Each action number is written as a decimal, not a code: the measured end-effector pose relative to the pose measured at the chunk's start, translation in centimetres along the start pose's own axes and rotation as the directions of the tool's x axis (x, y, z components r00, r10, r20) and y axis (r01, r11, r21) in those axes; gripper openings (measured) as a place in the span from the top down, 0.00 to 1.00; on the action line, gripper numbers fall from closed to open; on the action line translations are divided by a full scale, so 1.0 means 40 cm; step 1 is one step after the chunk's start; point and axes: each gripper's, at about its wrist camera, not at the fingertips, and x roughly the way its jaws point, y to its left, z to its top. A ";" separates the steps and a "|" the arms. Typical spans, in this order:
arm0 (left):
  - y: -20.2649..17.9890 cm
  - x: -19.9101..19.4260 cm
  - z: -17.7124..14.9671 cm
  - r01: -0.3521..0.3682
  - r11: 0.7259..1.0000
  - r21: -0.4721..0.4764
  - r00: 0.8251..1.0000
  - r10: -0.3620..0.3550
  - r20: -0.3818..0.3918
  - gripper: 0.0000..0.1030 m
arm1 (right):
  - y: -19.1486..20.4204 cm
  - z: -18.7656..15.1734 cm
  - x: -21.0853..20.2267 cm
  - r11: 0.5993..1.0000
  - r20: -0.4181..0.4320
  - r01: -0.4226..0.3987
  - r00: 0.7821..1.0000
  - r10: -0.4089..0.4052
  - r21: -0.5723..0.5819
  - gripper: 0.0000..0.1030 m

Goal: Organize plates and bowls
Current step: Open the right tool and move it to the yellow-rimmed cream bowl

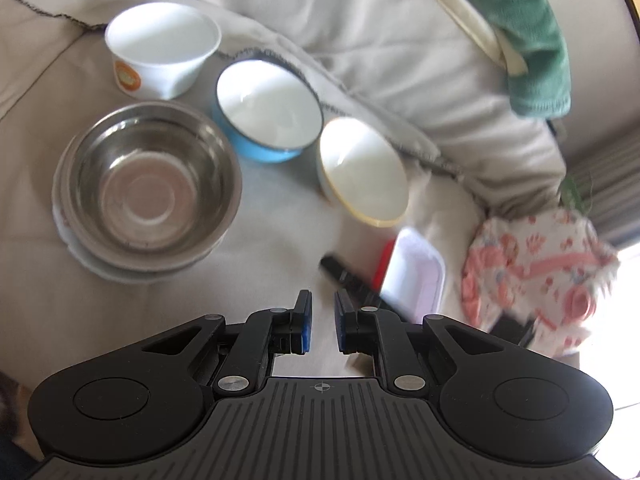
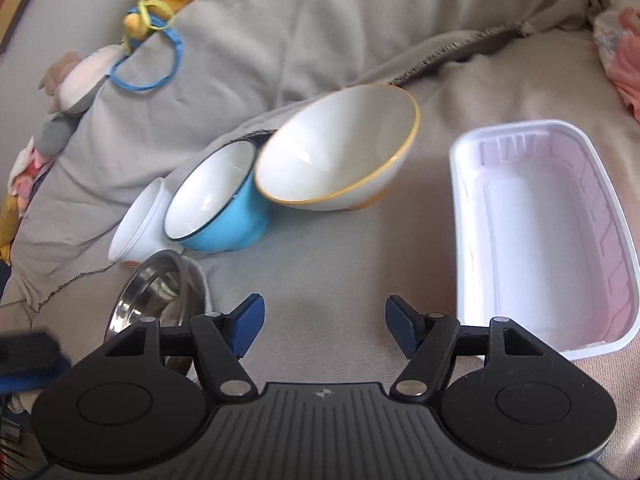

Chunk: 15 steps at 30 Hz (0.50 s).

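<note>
1. Steel bowl (image 1: 148, 188) rests on a plate (image 1: 104, 268), ahead-left of the left gripper (image 1: 323, 322); its fingers are drawn together, empty.
2. Right gripper (image 2: 324, 330) fingers stand apart, empty; yellow-rimmed bowl (image 2: 336, 148) ahead, white tray (image 2: 540, 236) right, blue bowl (image 2: 218, 200) ahead-left.

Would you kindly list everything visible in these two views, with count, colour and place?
steel bowl: one, silver, near left, sitting on a white plate
printed bowl: one, white with orange mark, far left
blue bowl: one, blue outside, white inside, centre
yellow-rimmed bowl: one, white, tilted, right of the blue bowl
plastic tray: one, white, empty, far right
floral cloth: one, pink and white, right edge
green cloth: one, top right
bedding: beige, under and behind everything
blue ring: one, among toys, upper left
left gripper: black, blue pads, shut, empty
right gripper: open, empty
</note>
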 end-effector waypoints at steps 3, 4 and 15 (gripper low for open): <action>0.015 -0.024 -0.012 -0.022 1.000 0.021 1.000 0.023 -0.020 0.86 | -0.003 0.012 0.004 1.000 0.008 -0.011 1.000 0.011 0.023 0.34; 0.021 -0.033 -0.011 -0.024 1.000 0.015 0.999 0.025 -0.022 0.86 | 0.000 0.011 -0.004 1.000 0.017 -0.022 1.000 0.022 0.016 0.34; 0.050 -0.033 -0.001 0.023 1.000 0.020 1.000 -0.022 -0.021 0.86 | 0.028 -0.023 0.020 0.997 0.027 0.051 0.998 -0.050 -0.054 0.34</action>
